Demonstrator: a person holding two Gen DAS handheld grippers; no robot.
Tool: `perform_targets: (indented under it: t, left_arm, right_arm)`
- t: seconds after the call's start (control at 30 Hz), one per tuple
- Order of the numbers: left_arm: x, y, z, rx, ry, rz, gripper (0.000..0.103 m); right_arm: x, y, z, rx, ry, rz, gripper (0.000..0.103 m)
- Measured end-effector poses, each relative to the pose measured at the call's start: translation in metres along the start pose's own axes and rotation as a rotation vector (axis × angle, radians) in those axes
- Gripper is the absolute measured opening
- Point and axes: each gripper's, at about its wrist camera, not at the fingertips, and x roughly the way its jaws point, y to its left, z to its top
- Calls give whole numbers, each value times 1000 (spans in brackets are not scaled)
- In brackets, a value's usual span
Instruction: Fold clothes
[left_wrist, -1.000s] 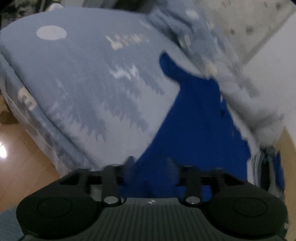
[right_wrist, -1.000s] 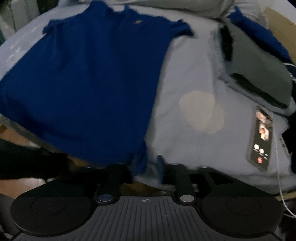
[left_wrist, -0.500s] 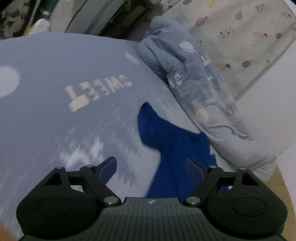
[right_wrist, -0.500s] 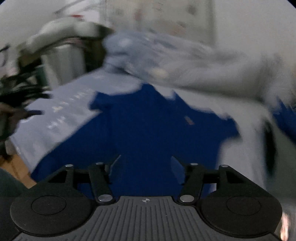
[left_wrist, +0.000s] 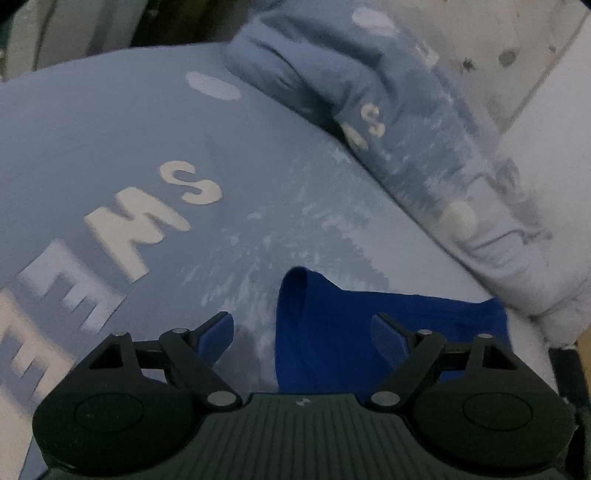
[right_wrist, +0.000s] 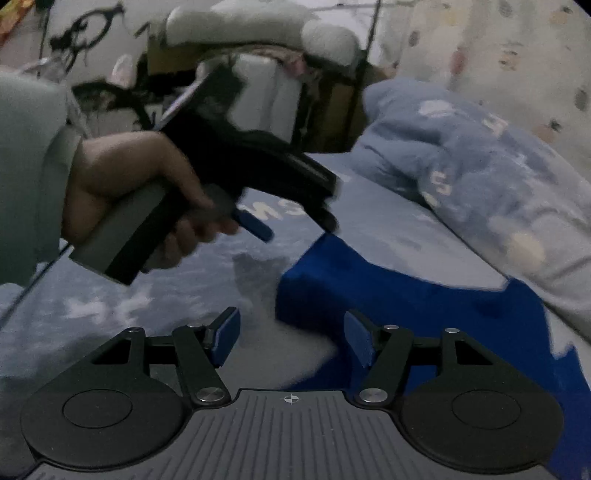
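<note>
A royal blue T-shirt (left_wrist: 347, 325) lies flat on the pale blue bed sheet (left_wrist: 110, 122). Its left sleeve points up between the fingers of my left gripper (left_wrist: 303, 332), which is open and empty just above the sleeve edge. In the right wrist view the same sleeve (right_wrist: 332, 277) lies ahead of my right gripper (right_wrist: 291, 334), also open and empty. The hand-held left gripper (right_wrist: 236, 177) hovers over the sheet just left of the sleeve tip.
A rumpled blue printed duvet (left_wrist: 406, 122) is piled along the far right of the bed, also seen in the right wrist view (right_wrist: 480, 177). The sheet carries white letters (left_wrist: 147, 214). Furniture and clutter (right_wrist: 258, 74) stand beyond the bed's far end.
Both grippers let go of the shirt's bottom hem, opened, and moved up the bed to its left sleeve. The shirt now lies spread on the sheet.
</note>
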Motion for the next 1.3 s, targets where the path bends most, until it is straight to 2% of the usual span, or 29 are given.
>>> perform_targets:
  t: [0.07, 0.13, 0.17, 0.2, 0.23, 0.27, 0.3, 0.37, 0.43, 0.5, 0.57, 0.6, 0.63, 0.7, 0.73, 0.77, 0.8, 0.83, 0.9, 0.97, 1.0, 1.13, 1.2, 1.3]
  left_arm:
    - [13, 0, 2, 33, 19, -14, 85]
    - [23, -4, 2, 70, 20, -17, 76]
    - [27, -3, 3, 60, 20, -14, 56]
    - [30, -2, 5, 50, 21, -12, 16]
    - [32, 0, 6, 41, 32, 7, 7]
    - [30, 2, 7, 47, 20, 11, 6]
    - [24, 2, 8, 62, -7, 18, 6]
    - [0, 12, 12, 26, -77, 1, 6]
    - [-16, 21, 11, 23, -120, 31, 6]
    - [-14, 31, 6, 21, -75, 65, 6]
    - [-12, 39, -1, -6, -27, 106, 6]
    - [-16, 37, -3, 7, -27, 114, 6]
    - [-21, 34, -5, 19, -27, 122, 6]
    - [-29, 30, -4, 44, -31, 155, 9]
    - [-33, 27, -4, 57, -34, 171, 10]
    - [-39, 22, 1, 100, -57, 191, 20]
    - [-46, 17, 7, 143, -80, 210, 25]
    - [-53, 7, 11, 191, -108, 199, 28]
    - [-58, -13, 18, 251, -132, 139, 46]
    - [-52, -51, 19, 338, -129, 41, 56]
    - [-49, -70, 19, 382, -128, -8, 57]
    - [-3, -150, 3, 502, -63, -173, 61]
    - [29, -185, -4, 557, -7, -201, 61]
    - [78, -233, -10, 667, 81, -215, 61]
  right_arm:
    - [27, 1, 1, -33, 11, -7, 66]
    - [48, 2, -2, -63, 41, -19, 65]
    - [58, 1, -5, -62, 54, -14, 63]
    - [67, 1, -8, -62, 67, -9, 58]
    - [76, 1, -10, -60, 80, -6, 36]
    - [80, 0, -10, -53, 88, -6, 23]
    - [80, 1, -5, -55, 93, -2, 21]
    - [81, 5, 5, -56, 93, 8, 20]
    - [76, 14, 16, -48, 49, 43, 20]
    - [85, 20, 16, -40, 87, 75, 21]
    - [92, 24, 16, -28, 117, 108, 26]
    - [84, 19, 15, -5, 105, 127, 26]
    - [76, 15, 14, 17, 94, 146, 31]
    - [51, -6, 11, 72, 55, 185, 46]
    - [36, -20, 9, 100, 32, 200, 58]
    - [22, -40, 7, 122, 13, 194, 61]
    - [11, -64, 5, 141, -3, 166, 61]
    - [0, -93, 1, 164, -9, 117, 62]
    - [-17, -149, -14, 205, 6, -5, 63]
    - [-21, -200, -31, 215, 62, -133, 63]
    - [-23, -225, -39, 226, 87, -184, 63]
    - [-22, -299, -55, 364, 104, -213, 63]
    - [-21, -324, -62, 421, 96, -200, 65]
    - [-4, -349, -71, 429, 143, -152, 68]
